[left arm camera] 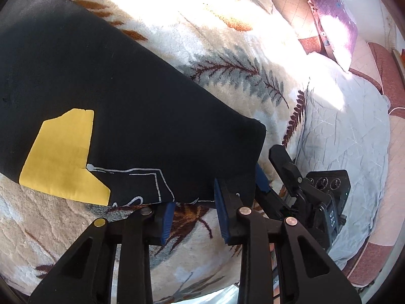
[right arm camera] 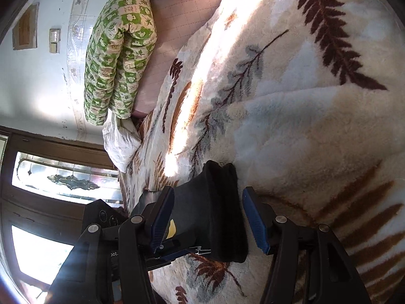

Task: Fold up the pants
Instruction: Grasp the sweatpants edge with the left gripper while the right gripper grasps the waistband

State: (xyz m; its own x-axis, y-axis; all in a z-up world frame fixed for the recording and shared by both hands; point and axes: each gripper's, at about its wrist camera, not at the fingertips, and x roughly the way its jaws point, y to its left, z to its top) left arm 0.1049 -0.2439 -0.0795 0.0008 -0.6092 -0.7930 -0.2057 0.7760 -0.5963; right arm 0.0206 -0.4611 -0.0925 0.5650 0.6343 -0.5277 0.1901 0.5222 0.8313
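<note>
Black fabric pants (left arm camera: 114, 96) with a yellow patch lie on a fern-patterned fleece blanket (left arm camera: 227, 50). At their hem, the left claw (left arm camera: 195, 217) stands narrowly parted and the right claw (right arm camera: 208, 217) half open, neither yet pinching cloth. Closing too shallow could catch one layer only, skewing the fold.

"das" on right claw (left arm camera: 263, 177) body label; partial "oot." on left claw (right arm camera: 177, 250) body.

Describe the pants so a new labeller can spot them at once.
Start from the cream fleece blanket with brown and grey fern leaves that covers the bed. The pants lie flat on it, reaching from the upper left down to the two grippers. They are the only black fabric there, marked by a yellow patch and thin white line print near the lower edge.
</note>
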